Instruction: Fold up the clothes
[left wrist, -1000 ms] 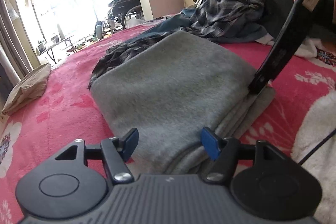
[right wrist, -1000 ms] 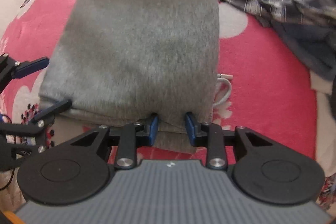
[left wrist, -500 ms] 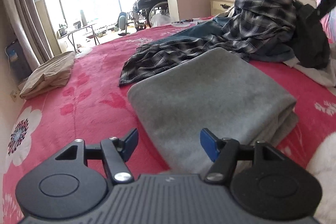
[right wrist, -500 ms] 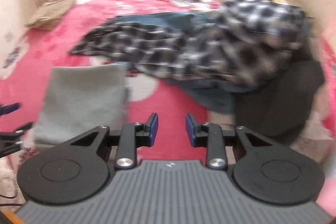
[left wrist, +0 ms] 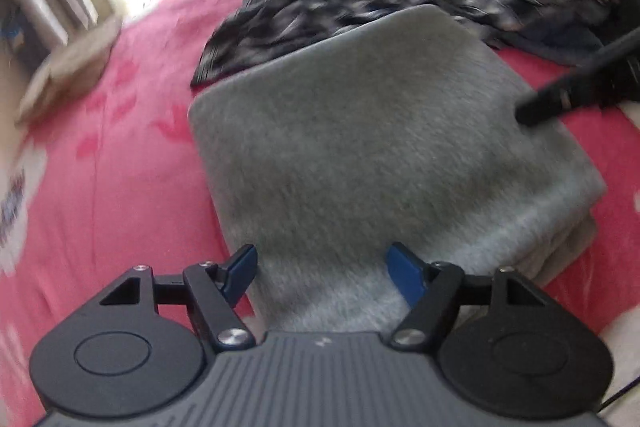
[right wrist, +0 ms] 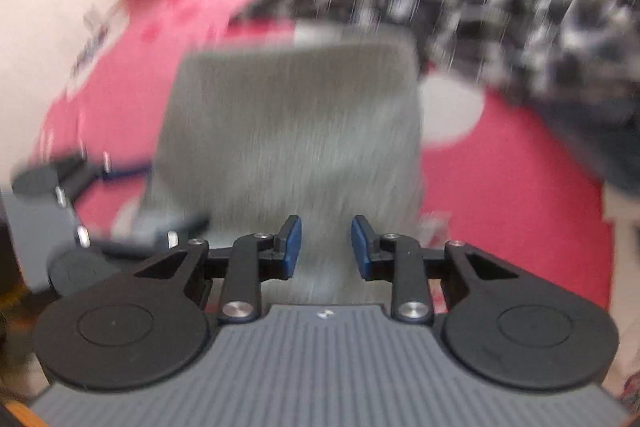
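Now, with the folded grey garment (left wrist: 384,155) lying mid-frame on the pink bedspread (left wrist: 120,167), the left gripper (left wrist: 322,269) and right gripper (right wrist: 326,247) are hovering with jaws apart, empty, ideally pinching matching near-edge corners.

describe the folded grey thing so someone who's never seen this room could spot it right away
Start at the pink floral bedspread that fills the view. In its middle lies the grey fleece garment, folded into a neat, thick rectangle. Unlike the rumpled black-and-white plaid shirt heaped behind it, it is plain, fuzzy and squared off.
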Demonstrator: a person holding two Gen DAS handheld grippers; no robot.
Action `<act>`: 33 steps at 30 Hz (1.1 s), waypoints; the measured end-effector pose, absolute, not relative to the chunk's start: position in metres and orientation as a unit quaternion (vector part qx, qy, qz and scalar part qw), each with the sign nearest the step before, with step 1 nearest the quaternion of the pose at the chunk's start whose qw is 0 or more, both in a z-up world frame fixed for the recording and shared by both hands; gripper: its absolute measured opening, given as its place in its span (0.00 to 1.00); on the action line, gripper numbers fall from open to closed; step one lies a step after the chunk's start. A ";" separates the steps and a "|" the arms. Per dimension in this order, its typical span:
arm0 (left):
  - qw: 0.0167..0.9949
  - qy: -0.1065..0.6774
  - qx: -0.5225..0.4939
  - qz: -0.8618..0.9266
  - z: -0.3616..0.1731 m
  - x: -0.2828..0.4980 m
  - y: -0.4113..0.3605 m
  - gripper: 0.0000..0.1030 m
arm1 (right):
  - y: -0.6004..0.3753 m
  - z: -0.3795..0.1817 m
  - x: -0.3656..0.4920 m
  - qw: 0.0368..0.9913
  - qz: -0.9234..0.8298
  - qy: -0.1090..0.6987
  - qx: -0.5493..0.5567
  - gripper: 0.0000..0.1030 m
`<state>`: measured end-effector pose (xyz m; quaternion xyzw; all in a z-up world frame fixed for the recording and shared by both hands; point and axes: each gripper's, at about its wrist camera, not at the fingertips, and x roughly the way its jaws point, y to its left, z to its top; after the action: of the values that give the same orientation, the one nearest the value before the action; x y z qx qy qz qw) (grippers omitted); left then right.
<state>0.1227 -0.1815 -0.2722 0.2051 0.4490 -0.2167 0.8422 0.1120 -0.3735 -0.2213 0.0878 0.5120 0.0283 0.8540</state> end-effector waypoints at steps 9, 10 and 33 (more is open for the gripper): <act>0.832 0.488 0.177 -0.197 -0.278 0.135 -0.181 0.73 | -0.371 -0.257 0.171 0.858 0.008 0.509 0.058 0.26; 0.831 0.490 0.176 -0.196 -0.278 0.136 -0.183 0.73 | -0.371 -0.249 0.174 0.856 0.002 0.514 0.059 0.27; 0.829 0.497 0.176 -0.185 -0.277 0.135 -0.187 0.76 | -0.370 -0.269 0.205 0.863 -0.009 0.503 0.045 0.29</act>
<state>0.1352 -0.1867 -0.2774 0.1761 0.4966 -0.1854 0.8295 0.2049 -0.3697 -0.2694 0.0454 0.5034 -0.0087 0.8628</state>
